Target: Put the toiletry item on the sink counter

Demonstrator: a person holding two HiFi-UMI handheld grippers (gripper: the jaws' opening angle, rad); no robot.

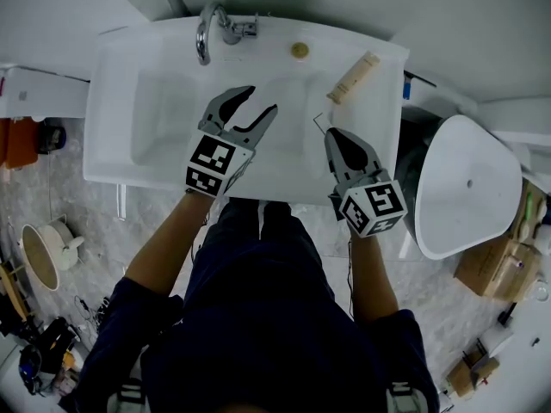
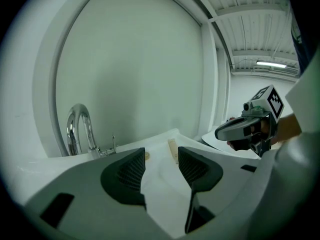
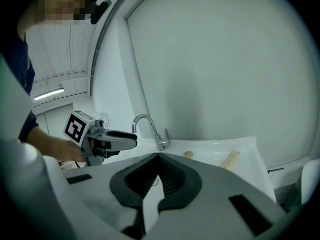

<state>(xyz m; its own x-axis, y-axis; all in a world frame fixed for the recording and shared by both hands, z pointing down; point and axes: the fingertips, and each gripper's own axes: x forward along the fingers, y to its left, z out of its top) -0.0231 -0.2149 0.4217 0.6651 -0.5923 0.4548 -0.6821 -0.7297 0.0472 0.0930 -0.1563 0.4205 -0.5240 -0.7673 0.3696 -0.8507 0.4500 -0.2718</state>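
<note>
A beige toiletry tube (image 1: 354,77) lies flat on the back right of the white sink counter (image 1: 112,67), apart from both grippers. In the left gripper view the tube (image 2: 173,150) shows between the jaws, farther back. It lies at the right on the rim in the right gripper view (image 3: 231,160). My left gripper (image 1: 258,101) hovers over the basin, open and empty (image 2: 161,156). My right gripper (image 1: 331,136) is over the basin's right front, shut with nothing held (image 3: 159,156).
A chrome faucet (image 1: 207,33) stands at the back of the sink, with a small round tan knob (image 1: 300,50) to its right. A white toilet (image 1: 469,188) stands close on the right, cardboard boxes (image 1: 495,265) beyond it. Clutter lies on the floor at left (image 1: 47,248).
</note>
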